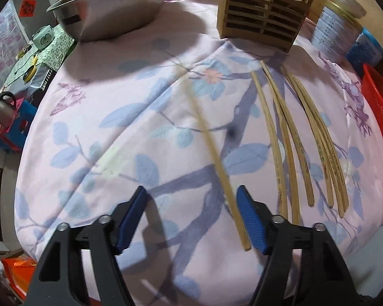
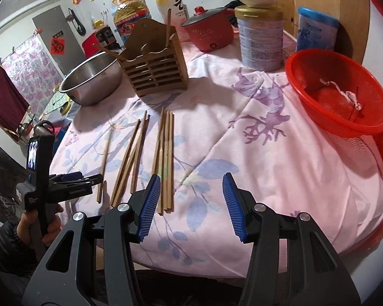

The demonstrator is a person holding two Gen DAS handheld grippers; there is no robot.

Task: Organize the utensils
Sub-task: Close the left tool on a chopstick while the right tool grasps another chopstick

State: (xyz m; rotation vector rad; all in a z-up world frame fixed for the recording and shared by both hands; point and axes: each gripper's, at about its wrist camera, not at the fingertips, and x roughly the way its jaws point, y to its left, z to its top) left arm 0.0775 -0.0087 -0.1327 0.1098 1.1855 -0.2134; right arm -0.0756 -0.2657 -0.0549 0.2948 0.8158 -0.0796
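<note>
Chopsticks of pale bamboo (image 2: pixel 140 158) mostly lie loose on the cloth-covered counter (image 2: pixel 268 153); few stand in the slatted wooden holder (image 2: pixel 155 71). Left hand-held gripper (image 1: pixel 191 219) gapes around one stick, unclamped; right hand-held gripper (image 2: pixel 191 206) open, empty.

My left gripper (image 1: pixel 191 219) points down at the bench (image 1: pixel 130 137) with its pink floral cloth, its blue pads apart, and a single chopstick (image 1: pixel 218 163) runs between them, close against the right pad; its far end is blurred, so I cannot tell if it touches. To its right six more chopsticks (image 1: pixel 296 137) lie side by side on the cloth. Beyond them stands the wooden slatted holder (image 1: pixel 263 17), with a steel bowl (image 1: pixel 112 12) to its left.
</note>
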